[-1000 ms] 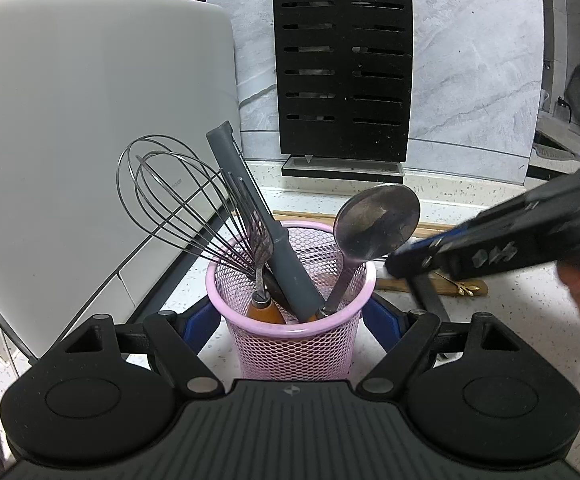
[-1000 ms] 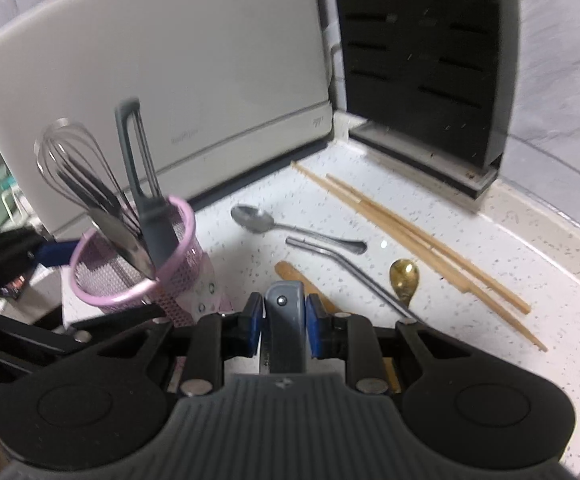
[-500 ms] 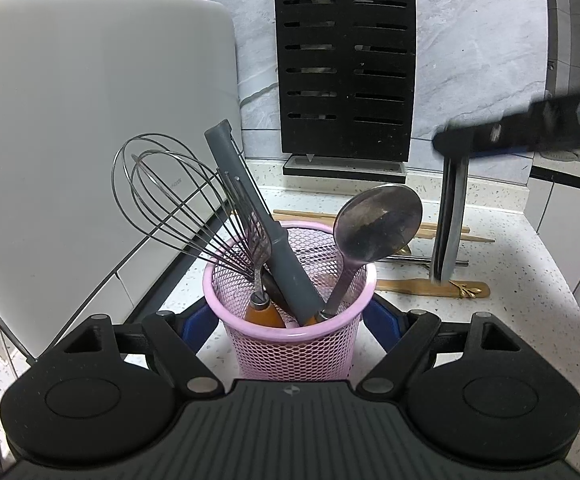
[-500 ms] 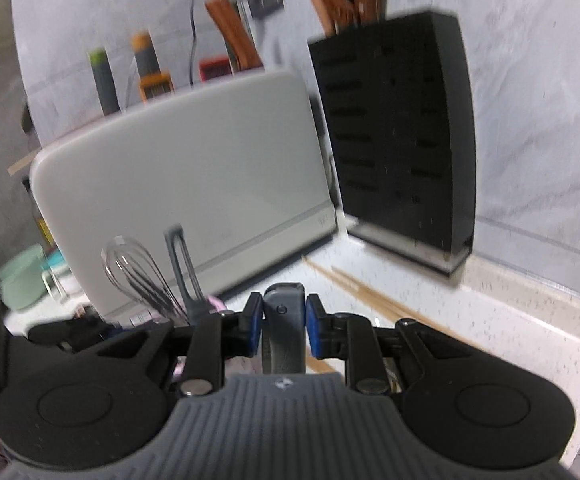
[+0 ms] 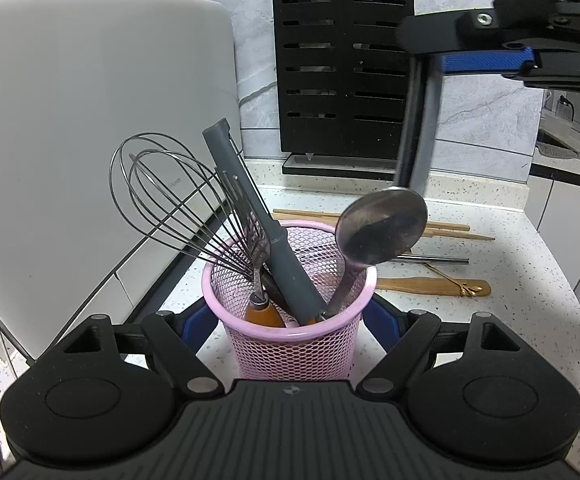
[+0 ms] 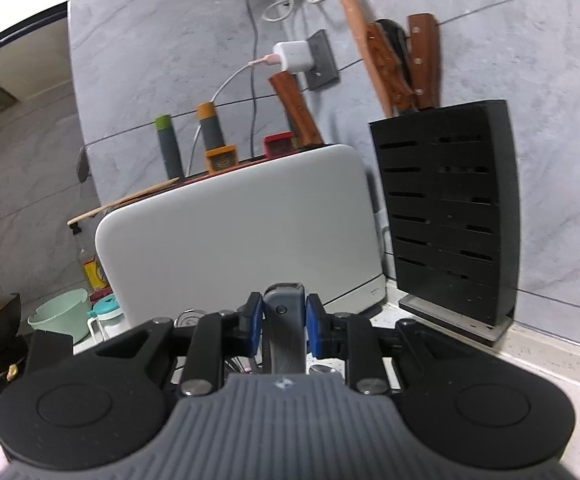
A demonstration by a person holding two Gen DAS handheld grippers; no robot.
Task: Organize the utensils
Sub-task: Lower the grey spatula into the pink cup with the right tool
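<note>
Holding the pink mesh cup [image 5: 290, 336] steady on the speckled white table [image 5: 521, 280] with the left tongs [image 5: 290, 320], lifting a grey-handled tool [image 6: 284, 320] pinched in the right tongs [image 6: 284, 324], now up above the cup, ready for dropping in.

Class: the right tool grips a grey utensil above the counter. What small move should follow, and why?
Probably carry the grey utensil, clamped in the right tool, leftward over the pink basket that the left tool steadies; it hangs off to its right.
</note>
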